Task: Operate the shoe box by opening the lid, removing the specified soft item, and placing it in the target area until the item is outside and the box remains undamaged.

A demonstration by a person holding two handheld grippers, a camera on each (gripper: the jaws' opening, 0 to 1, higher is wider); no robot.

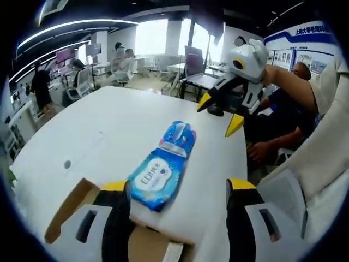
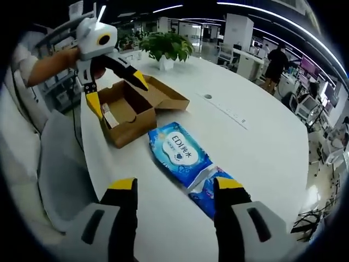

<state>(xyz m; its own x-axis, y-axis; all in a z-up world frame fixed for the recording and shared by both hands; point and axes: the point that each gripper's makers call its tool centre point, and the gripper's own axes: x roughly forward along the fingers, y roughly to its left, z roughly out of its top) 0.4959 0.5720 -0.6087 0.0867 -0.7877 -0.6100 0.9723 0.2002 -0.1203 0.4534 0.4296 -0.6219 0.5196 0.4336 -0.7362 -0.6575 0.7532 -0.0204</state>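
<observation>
The brown cardboard shoe box (image 2: pixel 131 112) stands open on the white table (image 2: pixel 262 147), lid flap (image 2: pixel 166 97) folded back, with something white inside. A light blue pack of wet wipes (image 2: pixel 179 150) lies flat on the table just outside the box, and a darker blue packet (image 2: pixel 210 195) touches its near end. My left gripper (image 2: pixel 115 93) hovers open above the box. In the left gripper view the pack (image 1: pixel 162 169) lies between my open left gripper's (image 1: pixel 177 185) jaws, past the box edge (image 1: pixel 71 210). My right gripper (image 1: pixel 220 113) hangs open beyond the pack, holding nothing.
A potted plant (image 2: pixel 166 48) stands on the table behind the box. A grey chair (image 2: pixel 57 164) sits at the table's edge beside the box. A seated person (image 1: pixel 289 103) is close behind the right gripper. Desks and people fill the room beyond.
</observation>
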